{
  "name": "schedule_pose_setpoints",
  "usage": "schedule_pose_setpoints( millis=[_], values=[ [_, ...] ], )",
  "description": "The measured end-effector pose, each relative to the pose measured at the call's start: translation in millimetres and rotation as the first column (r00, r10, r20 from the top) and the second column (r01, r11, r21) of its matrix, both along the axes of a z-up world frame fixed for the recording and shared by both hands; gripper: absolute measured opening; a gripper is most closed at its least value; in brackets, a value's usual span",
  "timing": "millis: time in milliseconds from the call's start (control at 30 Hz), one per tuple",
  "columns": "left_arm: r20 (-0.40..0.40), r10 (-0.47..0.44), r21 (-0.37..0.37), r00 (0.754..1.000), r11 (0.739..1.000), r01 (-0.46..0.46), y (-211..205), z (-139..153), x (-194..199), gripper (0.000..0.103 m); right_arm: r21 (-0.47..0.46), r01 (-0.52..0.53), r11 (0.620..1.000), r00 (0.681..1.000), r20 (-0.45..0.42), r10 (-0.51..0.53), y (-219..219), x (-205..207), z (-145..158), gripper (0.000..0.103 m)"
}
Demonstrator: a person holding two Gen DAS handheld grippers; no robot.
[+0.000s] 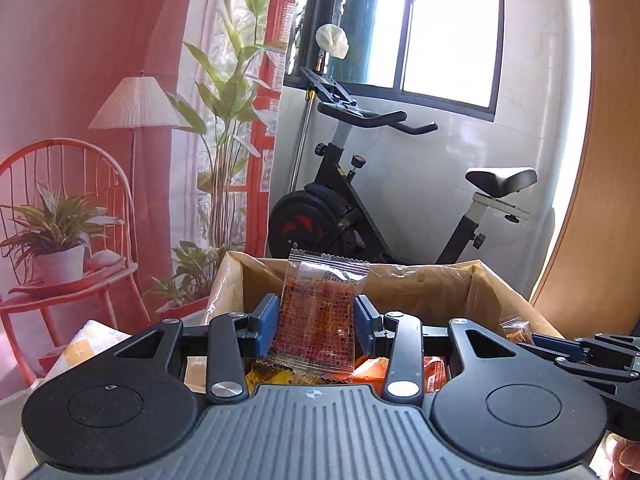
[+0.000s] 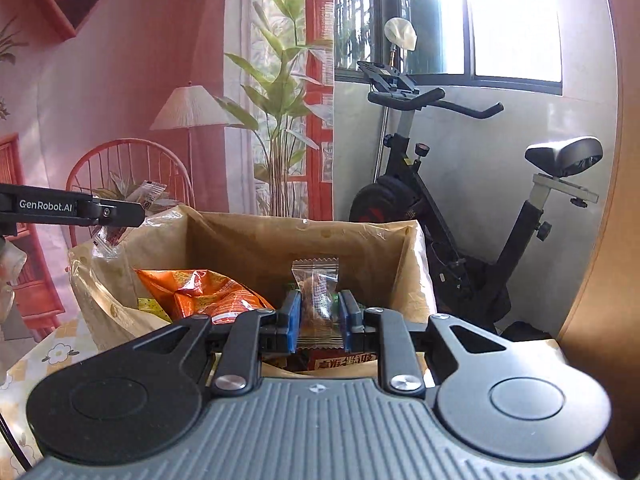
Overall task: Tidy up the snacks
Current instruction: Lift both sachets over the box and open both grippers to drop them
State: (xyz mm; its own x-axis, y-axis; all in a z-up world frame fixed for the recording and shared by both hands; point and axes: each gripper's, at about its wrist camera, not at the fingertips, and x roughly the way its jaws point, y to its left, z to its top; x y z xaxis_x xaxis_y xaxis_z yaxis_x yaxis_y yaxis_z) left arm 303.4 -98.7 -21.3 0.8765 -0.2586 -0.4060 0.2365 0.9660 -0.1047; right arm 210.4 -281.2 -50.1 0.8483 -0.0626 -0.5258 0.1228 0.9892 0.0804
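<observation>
Snacks in a brown paper-lined cardboard box [image 2: 280, 248] include an orange crinkled foil bag [image 2: 200, 292]. Left gripper [image 1: 316, 316] clamps a red-printed clear plastic sachet [image 1: 320, 312] upright above the box. Right gripper [image 2: 318, 320] clamps a small clear wrapper holding a brown pastry [image 2: 316, 300], also above the box interior. Box stands on a floral-patterned counter [image 2: 60, 352].

The cardboard box [image 2: 304, 248] stands in front of the exercise bike [image 2: 460, 200]. Inside the box lie a snack bag [image 2: 200, 292] at left and further packets beneath. Above the box's left rim, the left gripper [image 1: 316, 316] holds a sachet [image 1: 320, 312] upright; above its middle, the right gripper [image 2: 318, 316] holds a wrapped snack [image 2: 316, 300] upright. A printed backdrop [image 2: 120, 100] hangs behind the box, to the left.
</observation>
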Motion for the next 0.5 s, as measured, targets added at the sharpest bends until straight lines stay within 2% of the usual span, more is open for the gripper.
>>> schedule_pose_setpoints(
  millis=[33, 100, 133, 267, 300, 367, 500],
  values=[
    [-0.013, 0.005, -0.001, 1.0, 1.0, -0.005, 0, -3, 3, 0.051, 0.009, 0.011, 1.0, 1.0, -0.004, -0.011, -4, 0, -1, 0.023],
    [-0.036, 0.011, -0.007, 0.999, 1.0, -0.011, 5, -9, 3, 0.07, 0.007, 0.011, 1.0, 1.0, -0.01, -0.011, -5, -3, -2, 0.029],
    [-0.042, 0.014, -0.005, 0.999, 1.0, -0.014, 7, -11, 3, 0.071, 0.0, 0.006, 1.0, 1.0, -0.008, -0.006, -6, -6, 0, 0.033],
    [-0.061, 0.034, 0.005, 0.998, 0.999, -0.034, 20, -9, -5, 0.071, 0.002, -0.014, 1.0, 0.999, 0.031, 0.014, -3, -17, 7, 0.059],
    [-0.058, 0.036, 0.008, 0.998, 0.999, -0.035, 23, -8, -8, 0.074, 0.007, -0.018, 1.0, 0.999, 0.037, 0.018, -2, -19, 8, 0.067],
    [-0.044, 0.033, 0.017, 0.999, 0.999, -0.032, 26, -3, -15, 0.079, 0.016, -0.029, 0.999, 0.998, 0.051, 0.028, 2, -24, 11, 0.077],
    [-0.012, 0.022, 0.065, 1.0, 0.998, -0.021, 31, 6, -34, 0.085, 0.027, -0.055, 0.998, 0.996, 0.07, 0.053, 13, -33, 13, 0.088]
  ],
)
